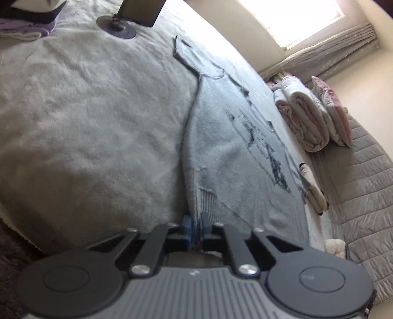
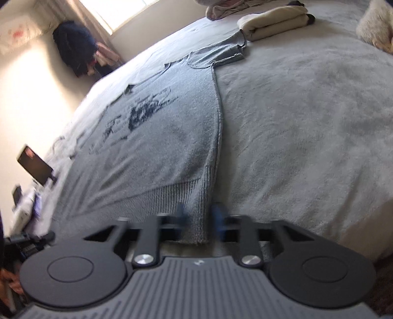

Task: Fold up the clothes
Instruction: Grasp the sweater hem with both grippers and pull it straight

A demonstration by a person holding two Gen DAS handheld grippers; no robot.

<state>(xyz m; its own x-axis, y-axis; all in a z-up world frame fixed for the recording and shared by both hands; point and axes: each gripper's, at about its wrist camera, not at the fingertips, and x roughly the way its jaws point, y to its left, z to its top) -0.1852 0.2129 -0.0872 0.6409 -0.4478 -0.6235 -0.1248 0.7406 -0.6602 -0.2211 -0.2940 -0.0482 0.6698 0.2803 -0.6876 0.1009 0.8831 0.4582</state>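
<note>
A light grey knit sweater (image 1: 233, 152) with a dark chest print lies flat, front up, on the pale fleece blanket (image 1: 86, 122) of a bed. My left gripper (image 1: 196, 224) is shut on one bottom corner of its ribbed hem, blue pads close together with the knit pinched between them. In the right wrist view the same sweater (image 2: 159, 137) stretches away toward its collar. The other hem corner sits between the blurred blue pads of my right gripper (image 2: 200, 218), which close on it from both sides. The blanket (image 2: 307, 122) is bare to the right of the sweater.
Folded pink-and-white quilts (image 1: 304, 115) are stacked past the sweater's far side. A phone on a stand (image 1: 137, 9) stands near the top of the bed. A folded cream garment (image 2: 272, 19) lies beyond the collar. Dark clothes (image 2: 73, 46) hang by the window.
</note>
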